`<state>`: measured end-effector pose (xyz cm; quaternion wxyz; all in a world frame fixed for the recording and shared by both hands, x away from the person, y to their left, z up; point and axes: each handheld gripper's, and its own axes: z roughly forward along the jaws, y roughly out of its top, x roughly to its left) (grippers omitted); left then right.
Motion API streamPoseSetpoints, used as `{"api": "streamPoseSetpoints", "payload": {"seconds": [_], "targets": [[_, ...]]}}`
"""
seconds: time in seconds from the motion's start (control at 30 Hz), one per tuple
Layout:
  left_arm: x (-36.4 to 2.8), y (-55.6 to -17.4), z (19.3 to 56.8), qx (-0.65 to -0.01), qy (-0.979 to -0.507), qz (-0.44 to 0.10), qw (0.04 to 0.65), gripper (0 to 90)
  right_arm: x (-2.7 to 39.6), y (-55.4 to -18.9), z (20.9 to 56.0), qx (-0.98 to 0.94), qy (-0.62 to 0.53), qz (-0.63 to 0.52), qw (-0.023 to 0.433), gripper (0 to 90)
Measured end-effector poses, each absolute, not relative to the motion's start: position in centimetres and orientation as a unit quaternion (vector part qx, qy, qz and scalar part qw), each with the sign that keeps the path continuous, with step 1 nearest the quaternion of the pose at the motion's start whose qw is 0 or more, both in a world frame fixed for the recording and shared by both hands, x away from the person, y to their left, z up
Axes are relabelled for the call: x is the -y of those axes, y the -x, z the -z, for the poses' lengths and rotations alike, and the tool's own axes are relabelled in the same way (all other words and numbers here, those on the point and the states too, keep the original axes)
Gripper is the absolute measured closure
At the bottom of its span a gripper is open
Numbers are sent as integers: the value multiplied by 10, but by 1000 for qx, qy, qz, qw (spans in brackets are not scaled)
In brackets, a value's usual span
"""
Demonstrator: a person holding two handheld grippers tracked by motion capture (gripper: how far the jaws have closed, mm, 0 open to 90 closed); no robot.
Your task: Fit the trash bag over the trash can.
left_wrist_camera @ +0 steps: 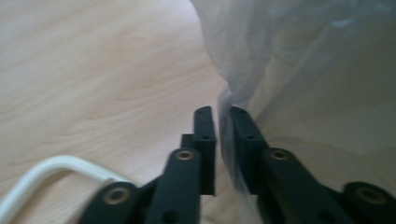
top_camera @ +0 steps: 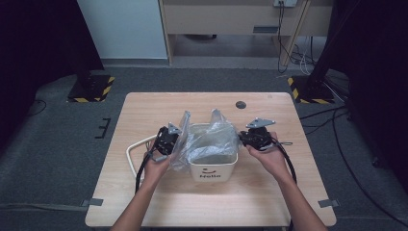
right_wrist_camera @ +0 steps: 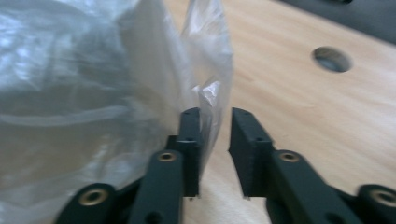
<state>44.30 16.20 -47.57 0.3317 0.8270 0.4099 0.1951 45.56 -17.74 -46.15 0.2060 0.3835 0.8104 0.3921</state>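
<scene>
Lining one white square bin (top_camera: 212,169), a crinkly clear plastic bag (top_camera: 207,139) lies between both grippers' (left_wrist_camera: 222,112) (right_wrist_camera: 215,114) slightly parted jaws.

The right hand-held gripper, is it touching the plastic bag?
Touching. The right gripper view shows the plastic bag lying against one pad of the right hand-held gripper, the other pad apart.

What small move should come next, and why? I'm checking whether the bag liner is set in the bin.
Probably draw both grippers back off the plastic. The clear bag already lines the white bin, and its edges stand between slightly parted jaws: a narrow gap at the left hand-held gripper, a wider one at the right hand-held gripper. Neither looks clamped, so backing away should leave the bag in place.
</scene>
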Motion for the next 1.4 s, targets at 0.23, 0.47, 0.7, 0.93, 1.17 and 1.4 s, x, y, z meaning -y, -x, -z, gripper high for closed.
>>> {"api": "streamPoseSetpoints", "payload": {"seconds": [0.23,0.47,0.7,0.93,1.17,1.4], "targets": [[-172,-433,459,-420,-801,-230,360,679,191,-443,438,-783,-386,-425,241,544],[-187,-427,447,-429,-786,-244,373,713,197,-431,420,-775,-378,-444,244,594],[-208,-412,433,-428,-774,-252,393,745,192,-422,402,-776,-360,-457,242,644],[-221,-386,418,-415,-759,-250,435,732,170,-423,390,-784,-341,-463,232,606],[-218,-366,405,-383,-759,-250,463,742,152,-442,388,-781,-351,-474,207,509],[-206,-359,395,-348,-768,-222,490,645,136,-459,389,-787,-349,-478,176,415]]}}
